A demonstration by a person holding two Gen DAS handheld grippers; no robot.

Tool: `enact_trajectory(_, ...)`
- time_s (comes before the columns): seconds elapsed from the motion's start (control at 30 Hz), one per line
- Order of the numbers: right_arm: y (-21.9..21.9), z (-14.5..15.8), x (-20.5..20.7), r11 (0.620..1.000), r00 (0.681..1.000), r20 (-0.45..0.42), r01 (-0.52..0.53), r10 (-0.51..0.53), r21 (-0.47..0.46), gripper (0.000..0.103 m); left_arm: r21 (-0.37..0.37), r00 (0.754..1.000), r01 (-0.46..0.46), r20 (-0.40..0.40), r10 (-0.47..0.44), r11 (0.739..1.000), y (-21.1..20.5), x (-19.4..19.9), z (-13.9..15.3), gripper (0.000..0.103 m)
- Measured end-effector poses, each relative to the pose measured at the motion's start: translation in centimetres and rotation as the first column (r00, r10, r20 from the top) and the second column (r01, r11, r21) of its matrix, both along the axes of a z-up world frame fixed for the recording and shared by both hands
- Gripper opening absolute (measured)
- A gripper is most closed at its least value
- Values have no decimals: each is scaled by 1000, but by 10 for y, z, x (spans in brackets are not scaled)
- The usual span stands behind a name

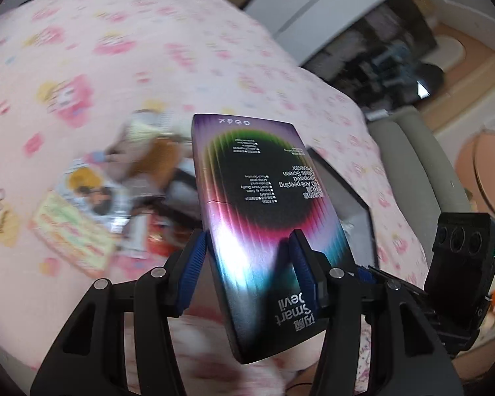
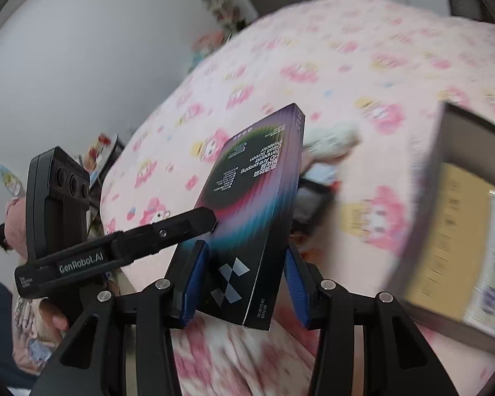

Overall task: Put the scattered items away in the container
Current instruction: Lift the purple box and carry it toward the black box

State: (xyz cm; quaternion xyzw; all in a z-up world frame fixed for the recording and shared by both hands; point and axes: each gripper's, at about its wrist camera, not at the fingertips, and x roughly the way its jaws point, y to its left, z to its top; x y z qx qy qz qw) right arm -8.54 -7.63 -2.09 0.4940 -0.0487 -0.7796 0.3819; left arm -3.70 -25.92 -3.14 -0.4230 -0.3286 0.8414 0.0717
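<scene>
A flat iridescent screen-protector box point(image 1: 267, 217) is held above the pink bed by both grippers at once. My left gripper point(image 1: 247, 257) is shut on its near end, blue pads on both faces. In the right wrist view the same box point(image 2: 257, 198) sits between my right gripper's point(image 2: 244, 280) blue pads, shut on it; the left gripper's finger point(image 2: 181, 227) reaches in from the left onto the box. The dark container point(image 2: 452, 231) lies at the right, with a tan box and a printed item inside. It also shows in the left wrist view point(image 1: 349, 198) behind the box.
Scattered items lie on the pink patterned bedspread point(image 1: 115, 49): a plush toy point(image 1: 142, 145), printed packets point(image 1: 82, 211), a white plush point(image 2: 330, 142) and a dark case point(image 2: 310, 208). A grey chair point(image 1: 412, 165) and floor are right of the bed. A white wall point(image 2: 82, 49) is at left.
</scene>
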Motion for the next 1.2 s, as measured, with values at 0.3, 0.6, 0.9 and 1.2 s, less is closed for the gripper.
enact_trajectory(0.3,131,8,35,982,982,-20,187,-188,-29,42,15,973,229,11,-229,973,123,-26,3,53)
enact_trajectory(0.6,205,-31,50,966,966,18,259,-259,-23,42,-39,935,349,86,-344,936,204,-19,-16,52)
enact_trajectory(0.9,231,-71,47,949,947,73,314,-314,11,42,-114,919,384,146,-367,916,234,-21,-33,52)
enact_trajectory(1.2,234,-107,34,947,931,180,322,-318,12,45,-106,916,379,185,-356,919,237,-25,-52,55)
